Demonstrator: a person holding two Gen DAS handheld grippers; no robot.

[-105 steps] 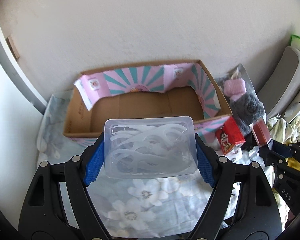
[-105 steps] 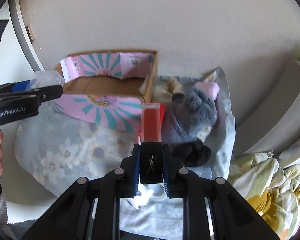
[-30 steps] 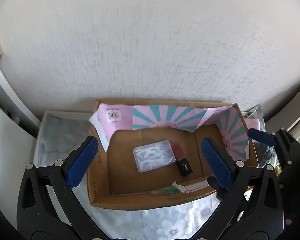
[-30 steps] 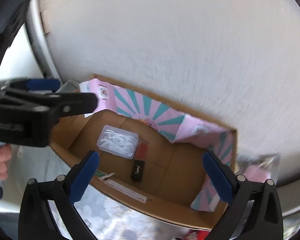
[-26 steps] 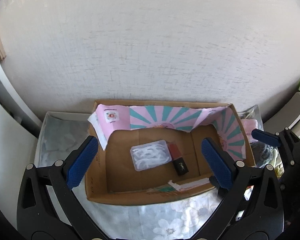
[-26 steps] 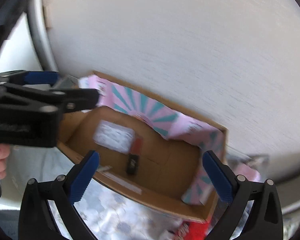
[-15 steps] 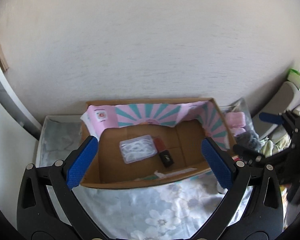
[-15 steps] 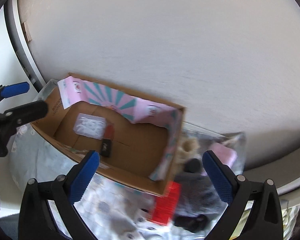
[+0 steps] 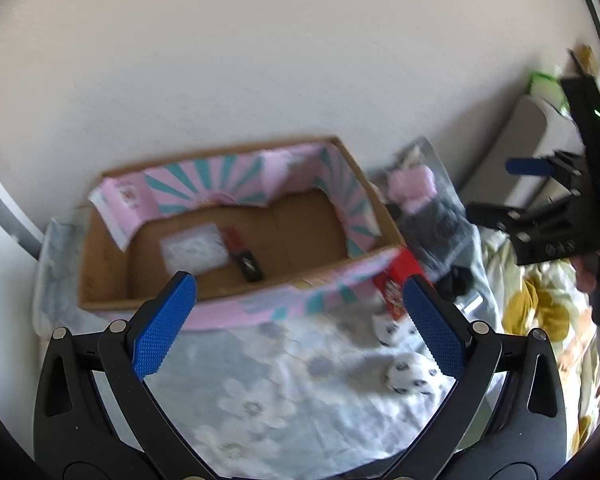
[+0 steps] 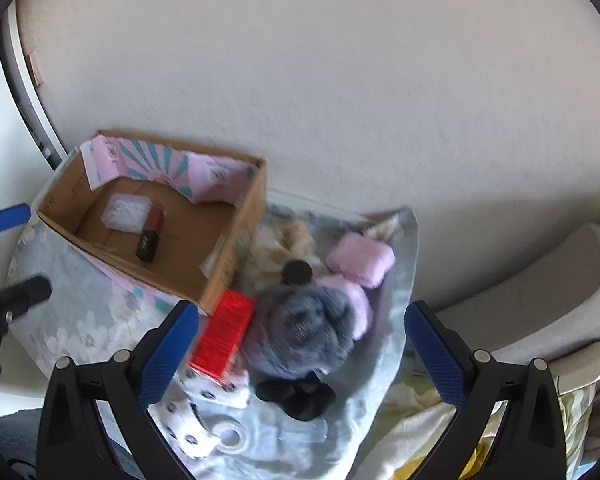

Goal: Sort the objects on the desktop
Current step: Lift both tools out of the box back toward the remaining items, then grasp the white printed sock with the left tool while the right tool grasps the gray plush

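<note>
Two things lie on the floor of the cardboard box (image 9: 104,264) in the left wrist view: a clear plastic case (image 9: 192,249) toward the left and a lipstick (image 9: 244,254) just beside it on its right, red end toward the back wall, black end toward the front. The box has pink and teal striped paper along its inner walls and sits on a pale floral cloth (image 9: 284,392) against a white wall. The left gripper (image 9: 300,324) hangs above the cloth in front of the box, its blue-padded jaws spread wide with nothing between them. A red packet (image 9: 396,284) leans at the box's front right corner, and a grey fluffy item (image 9: 436,228) with a pink pouch (image 9: 414,186) lies further right. The right gripper (image 9: 540,208) shows at the right edge, held by a hand (image 9: 592,268). In the right wrist view the right gripper (image 10: 300,350) is also wide apart and empty, over the pile beside the box (image 10: 236,240). Between its pads lie the red packet (image 10: 224,336), the grey fluffy item (image 10: 300,332), the pink pouch (image 10: 360,260) and a black cloth piece (image 10: 296,394). Inside the box the clear plastic case (image 10: 126,208) and lipstick (image 10: 150,234) lie side by side, touching or nearly so. The left gripper's fingers (image 10: 8,216) show at the left edge.
</note>
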